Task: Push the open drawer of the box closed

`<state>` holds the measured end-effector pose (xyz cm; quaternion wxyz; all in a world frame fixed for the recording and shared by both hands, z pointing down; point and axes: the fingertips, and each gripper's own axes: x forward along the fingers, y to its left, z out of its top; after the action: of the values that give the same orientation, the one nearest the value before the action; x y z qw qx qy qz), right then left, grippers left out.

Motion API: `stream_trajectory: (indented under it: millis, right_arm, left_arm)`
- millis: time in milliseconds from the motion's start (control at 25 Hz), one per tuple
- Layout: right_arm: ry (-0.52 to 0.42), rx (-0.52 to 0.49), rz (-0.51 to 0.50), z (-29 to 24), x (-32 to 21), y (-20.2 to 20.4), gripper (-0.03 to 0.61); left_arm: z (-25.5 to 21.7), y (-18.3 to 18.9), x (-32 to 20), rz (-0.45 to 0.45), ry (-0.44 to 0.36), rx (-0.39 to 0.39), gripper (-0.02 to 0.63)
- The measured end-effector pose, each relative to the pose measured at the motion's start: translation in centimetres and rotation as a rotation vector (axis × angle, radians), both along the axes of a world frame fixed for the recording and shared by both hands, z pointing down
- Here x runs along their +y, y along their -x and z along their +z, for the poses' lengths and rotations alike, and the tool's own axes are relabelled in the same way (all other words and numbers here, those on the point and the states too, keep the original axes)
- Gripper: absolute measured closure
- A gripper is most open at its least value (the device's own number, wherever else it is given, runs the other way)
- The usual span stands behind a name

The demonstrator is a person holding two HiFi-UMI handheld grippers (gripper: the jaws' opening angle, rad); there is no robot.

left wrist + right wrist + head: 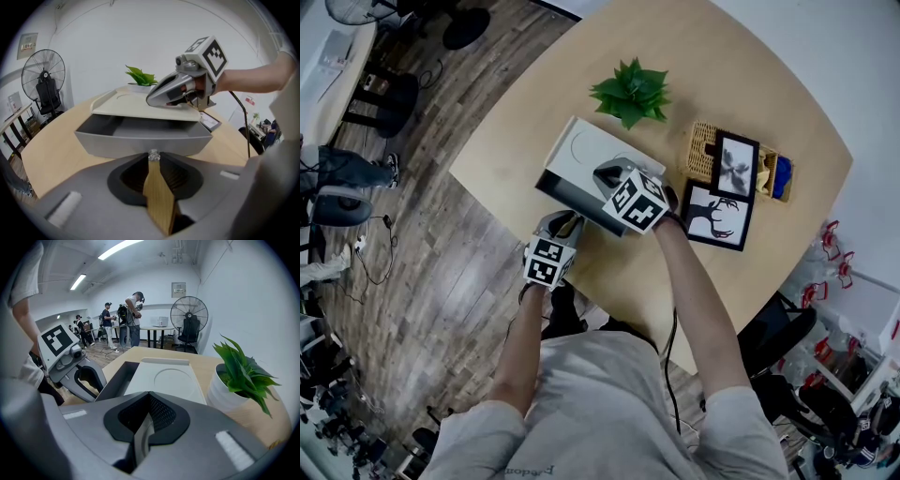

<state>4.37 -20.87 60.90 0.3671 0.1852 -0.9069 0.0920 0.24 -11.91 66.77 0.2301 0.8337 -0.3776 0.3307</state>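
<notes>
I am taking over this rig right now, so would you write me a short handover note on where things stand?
Left gripper: shut and empty, with its tips right in front of the drawer front. I cannot tell whether they touch it.
Right gripper: shut and empty, over the top of the box, apparently steadying it.
Things: the box sits on the table near the potted plant. Its grey drawer is pulled well out toward the person.
Done: both grippers look to be in position.
Left to do: push the drawer in until it is flush, probably with the left gripper while the right holds the box.
</notes>
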Motion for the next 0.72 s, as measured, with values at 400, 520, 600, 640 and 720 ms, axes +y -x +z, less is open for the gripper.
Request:
stream_trajectory:
  millis: [400, 520, 600, 640, 720]
  right_arm:
    - [-0.003, -0.001, 0.0, -0.1, 0.0, 0.1, 0.577]
    - [-0.003, -0.001, -0.001, -0.2, 0.0, 0.1, 0.577]
    - [-0.002, -0.001, -0.002, -0.2, 0.0, 0.1, 0.577]
    - [-0.001, -0.001, -0.002, -0.2, 0.0, 0.1, 0.577]
    - [0.0, -0.001, -0.001, -0.2, 0.0, 0.1, 0.577]
  left_arm:
    - [-0.1, -0.4, -0.4, 0.017, -0.001, 0.004, 0.482]
    - [-0.2, -0.4, -0.7, 0.017, -0.003, 0.006, 0.482]
    - [-0.2, -0.6, -0.9, 0.019, -0.002, 0.008, 0.482]
    - [-0.2, -0.7, -1.0, 0.022, -0.001, 0.008, 0.482]
    - [-0.2, -0.8, -1.2, 0.028, -0.001, 0.007, 0.482]
